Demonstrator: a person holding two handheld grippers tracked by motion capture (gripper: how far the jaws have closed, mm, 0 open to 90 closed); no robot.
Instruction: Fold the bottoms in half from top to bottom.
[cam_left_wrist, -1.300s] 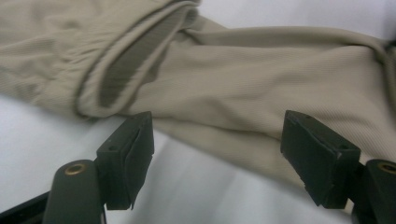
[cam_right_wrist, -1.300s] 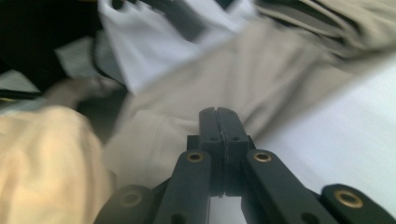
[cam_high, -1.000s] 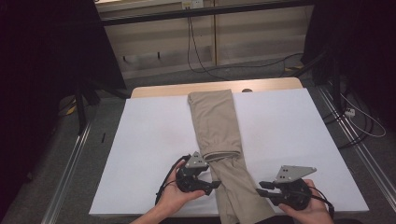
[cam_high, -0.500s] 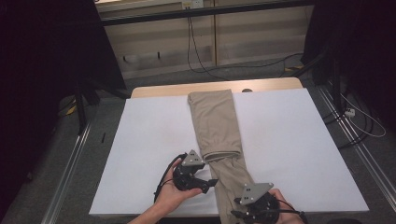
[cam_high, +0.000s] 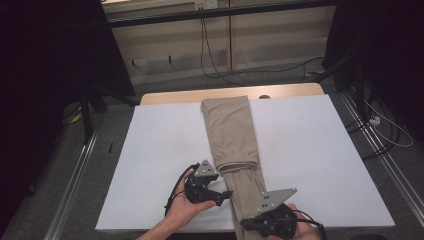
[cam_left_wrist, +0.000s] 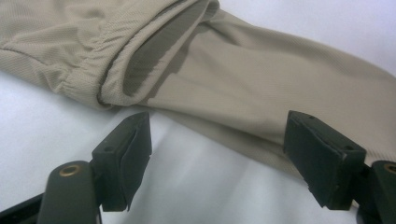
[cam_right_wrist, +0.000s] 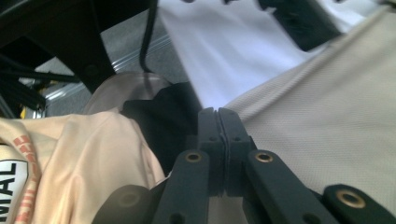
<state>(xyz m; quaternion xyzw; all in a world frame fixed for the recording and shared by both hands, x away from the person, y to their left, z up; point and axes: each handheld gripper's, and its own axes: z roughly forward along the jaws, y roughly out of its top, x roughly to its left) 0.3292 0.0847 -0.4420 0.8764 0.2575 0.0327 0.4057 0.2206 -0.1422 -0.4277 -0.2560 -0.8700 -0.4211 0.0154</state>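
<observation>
The trousers (cam_high: 235, 145) are lying lengthwise down the middle of the white sheet (cam_high: 320, 150), folded, with the elastic waistband opening partway along and the near end running off the sheet's near edge.

The left tongs (cam_high: 225, 196) are resting low on the sheet just beside the trousers' left edge, pointing across at the cloth. In the left gripper view the jaws are standing wide apart with nothing gripped; the waistband (cam_left_wrist: 116, 74) is lying just beyond the tips, and one jaw tip is sitting at the cloth's edge.

The right tongs (cam_high: 247, 223) are sitting at the near end of the trousers, by the sheet's near edge. Their jaws have just been closing, and in the right gripper view they are now pressed together with no gap; the cloth (cam_right_wrist: 327, 107) is lying right beside them, and whether a fold is caught between the pads cannot be told.
</observation>
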